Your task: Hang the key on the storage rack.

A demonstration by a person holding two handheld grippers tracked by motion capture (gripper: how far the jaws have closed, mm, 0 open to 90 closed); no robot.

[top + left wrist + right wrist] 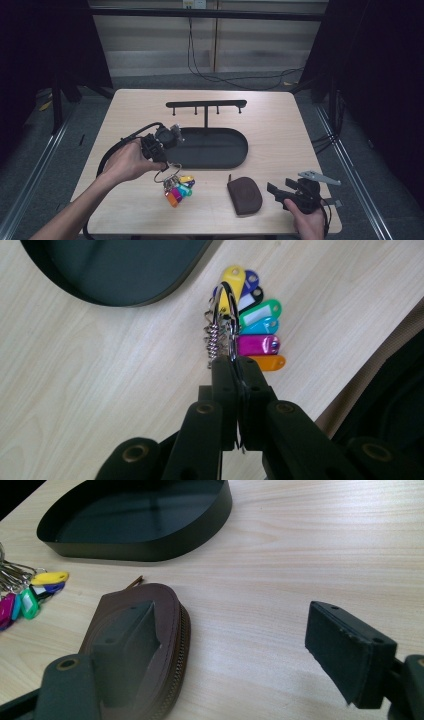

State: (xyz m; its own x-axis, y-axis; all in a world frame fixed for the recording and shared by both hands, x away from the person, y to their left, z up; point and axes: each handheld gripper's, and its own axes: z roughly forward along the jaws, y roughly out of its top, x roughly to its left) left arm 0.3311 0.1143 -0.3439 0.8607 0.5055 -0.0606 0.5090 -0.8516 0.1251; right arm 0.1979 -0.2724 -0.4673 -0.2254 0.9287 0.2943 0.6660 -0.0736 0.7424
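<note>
Pinching the key ring (223,315) tight with my left gripper (159,159), just in front of the black tray (235,162), so the coloured tags (179,191) dangle onto the table (280,125). My right gripper (230,650) sits with jaws apart, holding nothing, near the brown pouch (245,194).

In the left gripper view the black tray (115,270) runs off the top edge, and the gripper's closed jaws hide the lower part of the key ring (223,320). In the right gripper view one jaw covers part of the brown pouch (150,630), and the coloured tags (30,597) are cut by the left edge
</note>
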